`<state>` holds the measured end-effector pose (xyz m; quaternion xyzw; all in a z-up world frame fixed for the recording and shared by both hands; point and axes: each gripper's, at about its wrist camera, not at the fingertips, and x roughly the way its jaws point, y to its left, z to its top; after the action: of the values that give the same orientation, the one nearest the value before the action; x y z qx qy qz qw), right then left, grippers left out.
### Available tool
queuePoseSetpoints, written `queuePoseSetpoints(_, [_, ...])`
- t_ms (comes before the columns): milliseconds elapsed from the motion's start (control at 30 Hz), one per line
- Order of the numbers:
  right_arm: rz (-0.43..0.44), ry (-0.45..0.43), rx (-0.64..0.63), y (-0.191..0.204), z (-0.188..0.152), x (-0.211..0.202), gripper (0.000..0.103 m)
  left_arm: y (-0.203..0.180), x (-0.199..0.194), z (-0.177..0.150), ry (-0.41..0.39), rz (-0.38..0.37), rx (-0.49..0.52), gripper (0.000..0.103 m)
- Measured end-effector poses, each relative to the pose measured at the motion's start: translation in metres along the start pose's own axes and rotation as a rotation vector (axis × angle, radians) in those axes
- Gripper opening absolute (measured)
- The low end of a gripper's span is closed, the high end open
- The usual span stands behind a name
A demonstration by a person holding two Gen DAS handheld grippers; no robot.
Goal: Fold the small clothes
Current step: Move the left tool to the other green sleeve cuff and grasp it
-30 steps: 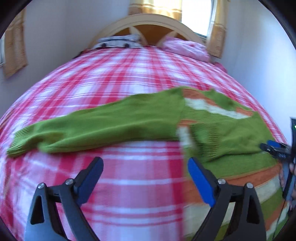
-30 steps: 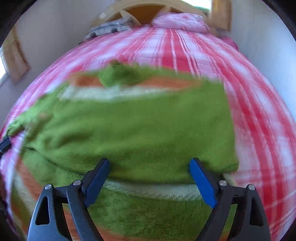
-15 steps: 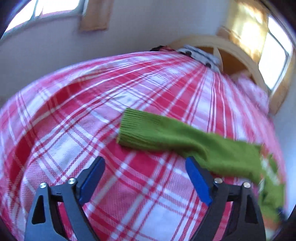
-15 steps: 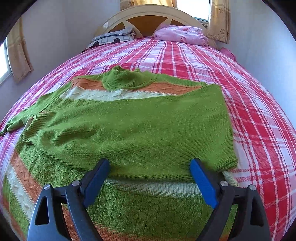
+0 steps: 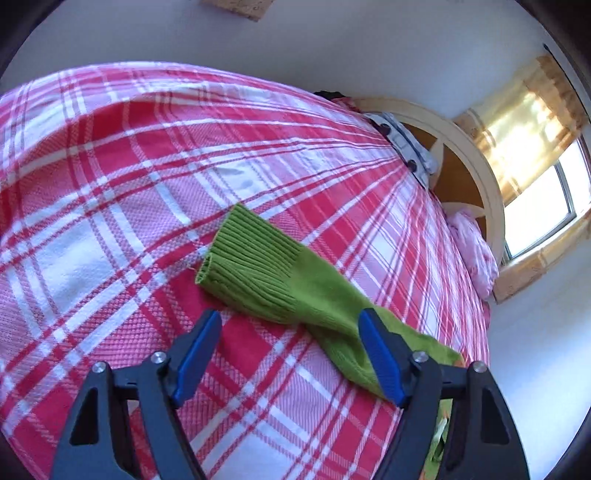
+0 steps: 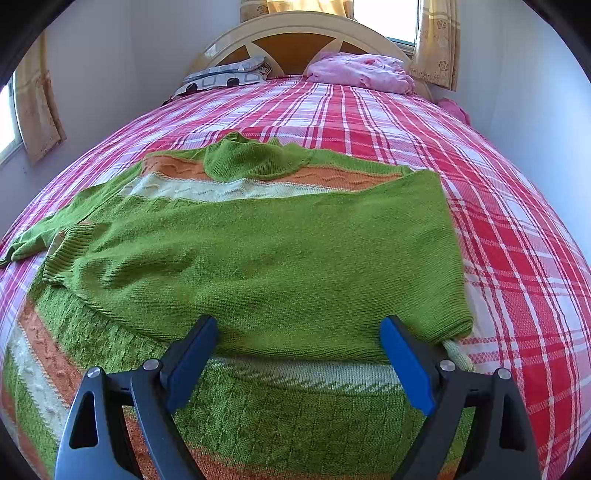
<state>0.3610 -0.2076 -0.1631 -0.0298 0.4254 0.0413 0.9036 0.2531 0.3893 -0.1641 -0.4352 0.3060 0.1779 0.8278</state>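
Observation:
A green knit sweater [image 6: 258,254] with orange and white stripes lies flat on the bed. Its right sleeve is folded across the chest. Its left sleeve [image 5: 280,284] stretches out over the bedspread, ribbed cuff [image 5: 240,254] at the far end. My left gripper [image 5: 291,350] is open and empty, just above the sleeve near the cuff. My right gripper [image 6: 299,354] is open and empty, over the sweater's lower body below the folded sleeve.
The bed has a red, pink and white plaid bedspread [image 5: 110,177]. A cream headboard [image 6: 295,33], a patterned pillow [image 6: 225,77] and a pink bundle [image 6: 362,72] are at the far end. Walls and curtained windows [image 5: 535,122] surround the bed.
My left gripper has swung left along the outstretched sleeve and closed in on its cuff. My right gripper has steadied over the sweater body and barely moved in the last half second.

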Motion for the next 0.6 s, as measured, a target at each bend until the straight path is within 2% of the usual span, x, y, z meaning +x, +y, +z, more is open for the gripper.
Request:
queuePoseSetpoints(100, [-0.001,-0.002,0.0,0.0,0.0,-0.001,0.09,0.007,0.01,0.004,-0.009,0.024,-0.041,0.079])
queuePoseSetpoints(233, [-0.001,-0.004,0.0,0.0,0.0,-0.001,0.09,0.001,0.019,0.013,-0.05,0.046,-0.012,0.078])
queuePoseSetpoints(300, [-0.001,-0.005,0.0,0.0,0.001,-0.001,0.09,0.001,0.022,0.016,-0.059,0.061,0.005,0.063])
queuePoseSetpoints(333, [0.0,-0.006,0.001,0.0,0.001,-0.002,0.09,0.001,0.024,0.018,-0.057,0.066,0.007,0.047])
queuePoseSetpoints(367, [0.001,-0.007,0.002,0.0,0.001,-0.002,0.09,0.003,0.026,0.019,-0.054,0.064,0.006,0.027])
queuePoseSetpoints(400, [0.002,-0.008,0.003,0.0,0.001,-0.002,0.09,0.004,0.027,0.02,-0.047,0.064,0.004,0.018])
queuePoseSetpoints(467, [0.003,-0.01,0.006,0.0,0.001,-0.002,0.09,0.01,0.027,0.02,-0.046,0.055,-0.008,0.011])
queuePoseSetpoints(600, [0.003,-0.011,0.006,0.0,0.001,-0.002,0.09,0.004,0.011,0.017,-0.113,0.113,0.047,0.01])
